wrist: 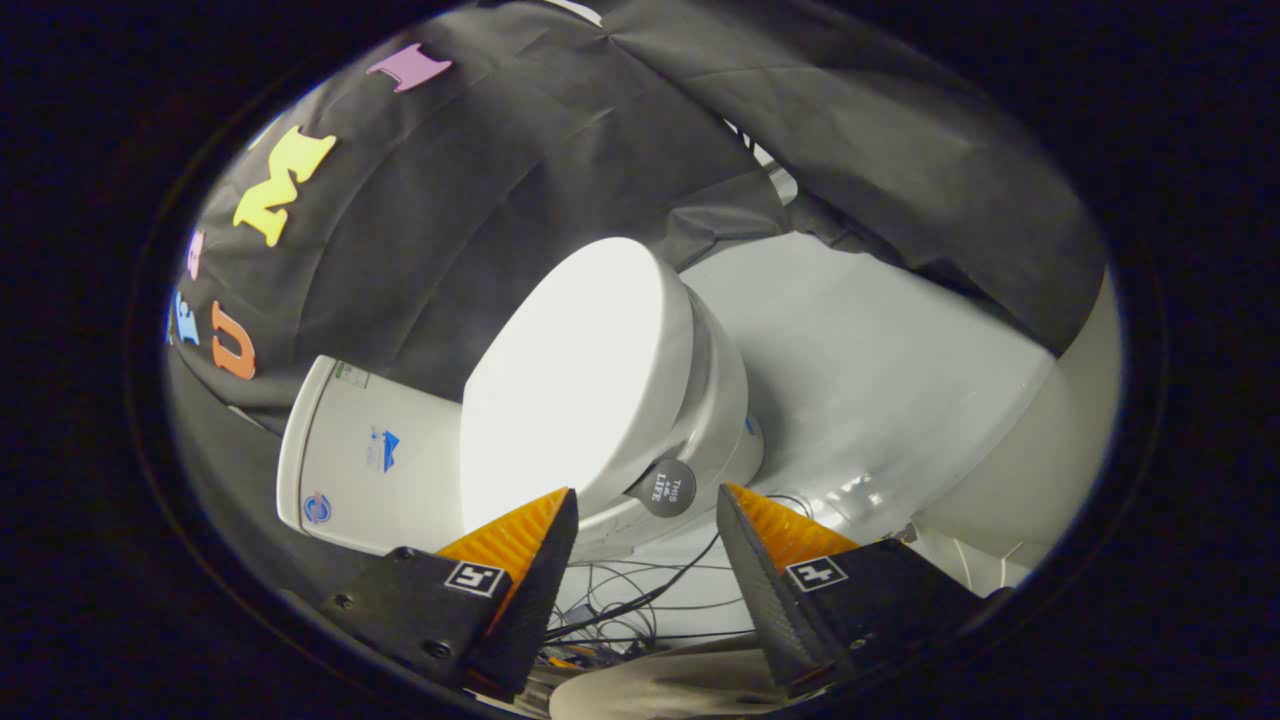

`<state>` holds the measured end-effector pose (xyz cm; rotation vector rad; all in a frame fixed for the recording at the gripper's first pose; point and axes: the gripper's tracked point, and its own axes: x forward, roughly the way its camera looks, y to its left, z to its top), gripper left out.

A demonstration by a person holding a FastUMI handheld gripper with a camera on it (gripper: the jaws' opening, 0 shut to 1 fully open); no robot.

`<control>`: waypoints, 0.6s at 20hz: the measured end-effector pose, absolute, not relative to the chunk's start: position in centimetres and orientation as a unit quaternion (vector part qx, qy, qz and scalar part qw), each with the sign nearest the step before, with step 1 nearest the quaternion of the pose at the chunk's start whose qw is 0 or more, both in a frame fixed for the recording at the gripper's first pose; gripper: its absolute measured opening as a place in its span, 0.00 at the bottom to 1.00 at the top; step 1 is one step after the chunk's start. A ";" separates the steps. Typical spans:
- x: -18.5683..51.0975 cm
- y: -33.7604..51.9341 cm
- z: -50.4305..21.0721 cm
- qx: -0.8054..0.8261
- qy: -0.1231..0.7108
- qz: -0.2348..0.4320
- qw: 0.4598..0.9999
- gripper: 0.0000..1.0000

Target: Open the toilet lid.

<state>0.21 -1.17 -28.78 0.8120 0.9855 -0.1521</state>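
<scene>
A white toilet stands ahead of the fingers, seen tilted. Its lid (575,375) lies down flat over the seat and bowl (715,420). A round dark tab (667,487) sticks out at the lid's side rim, just ahead of the gap between the fingers. The cistern (365,460) is behind the lid, beyond the left finger. My gripper (647,500) is open with nothing between its fingers. The left fingertip (553,515) overlaps the lid's near edge in the view; whether it touches I cannot tell.
The pale floor (880,370) spreads past the bowl. Loose dark cables (640,600) lie on it below the bowl, between the fingers. The black cloth wall (480,170) hangs close behind the cistern. A pale curved panel (1060,440) rises beyond the right finger.
</scene>
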 end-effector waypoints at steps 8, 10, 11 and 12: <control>0.9 -1.5 -33.5 0.386 0.486 -0.077 0.780 0.79; 1.2 -1.7 -33.9 0.407 0.481 -0.083 0.772 0.77; 1.0 -1.8 -34.3 0.416 0.483 -0.084 0.766 0.74; 1.0 -1.7 -34.7 0.424 0.485 -0.084 0.760 0.71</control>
